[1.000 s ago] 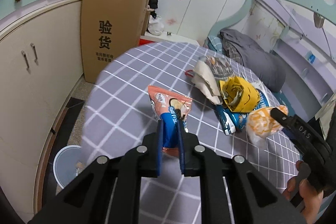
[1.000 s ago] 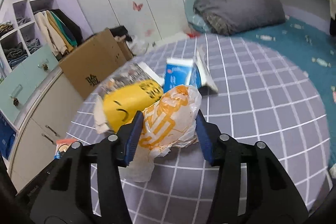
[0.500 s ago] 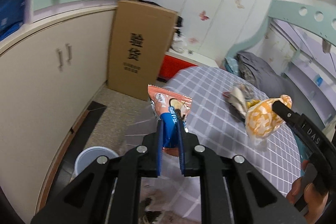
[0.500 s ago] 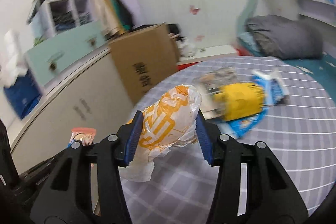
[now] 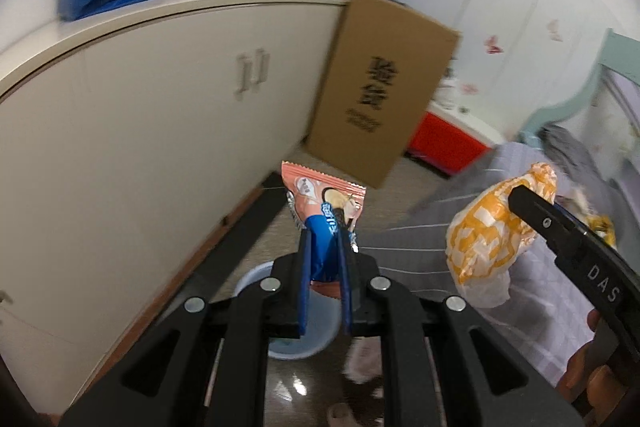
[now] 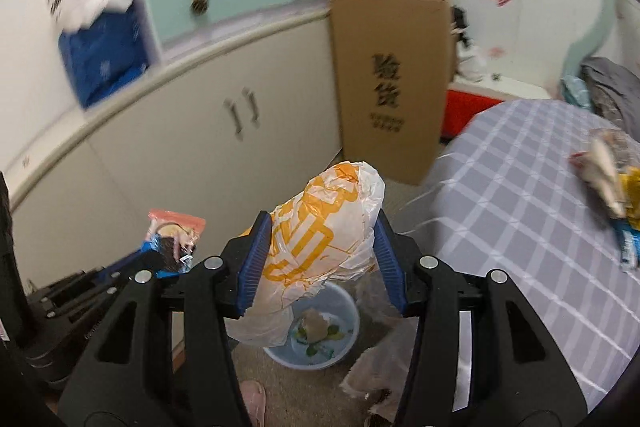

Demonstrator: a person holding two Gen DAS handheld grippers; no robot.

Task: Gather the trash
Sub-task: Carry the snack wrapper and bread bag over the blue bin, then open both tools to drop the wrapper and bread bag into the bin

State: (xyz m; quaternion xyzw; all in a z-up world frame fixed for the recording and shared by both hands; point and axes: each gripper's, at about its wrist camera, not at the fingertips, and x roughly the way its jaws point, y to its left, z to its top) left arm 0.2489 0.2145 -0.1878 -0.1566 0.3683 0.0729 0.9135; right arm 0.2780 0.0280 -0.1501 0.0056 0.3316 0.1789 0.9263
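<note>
My left gripper (image 5: pixel 324 239) is shut on a pink and blue snack wrapper (image 5: pixel 320 199), which sticks up past the fingertips. A crumpled orange and white plastic bag (image 6: pixel 324 239) is clamped in my right gripper (image 6: pixel 320 223). Both hang above a pale blue bin (image 6: pixel 344 343) on the floor, with scraps inside it. The bin (image 5: pixel 248 275) shows in the left wrist view mostly behind my fingers. The bag (image 5: pixel 488 231) and the right gripper show at the right of the left wrist view. The wrapper (image 6: pixel 172 239) shows at the left of the right wrist view.
A round table with a grey checked cloth (image 6: pixel 520 187) stands right, with more wrappers (image 6: pixel 612 187) at its far edge. A cream cabinet (image 5: pixel 120 147) curves along the left. A tall cardboard box (image 6: pixel 392 83) leans behind. Crumpled plastic (image 6: pixel 376 367) lies on the floor by the bin.
Both grippers have swung left off the table top, carrying the wrapper and the bag, and now hang over the floor above the blue bin. Both grips are unchanged.
</note>
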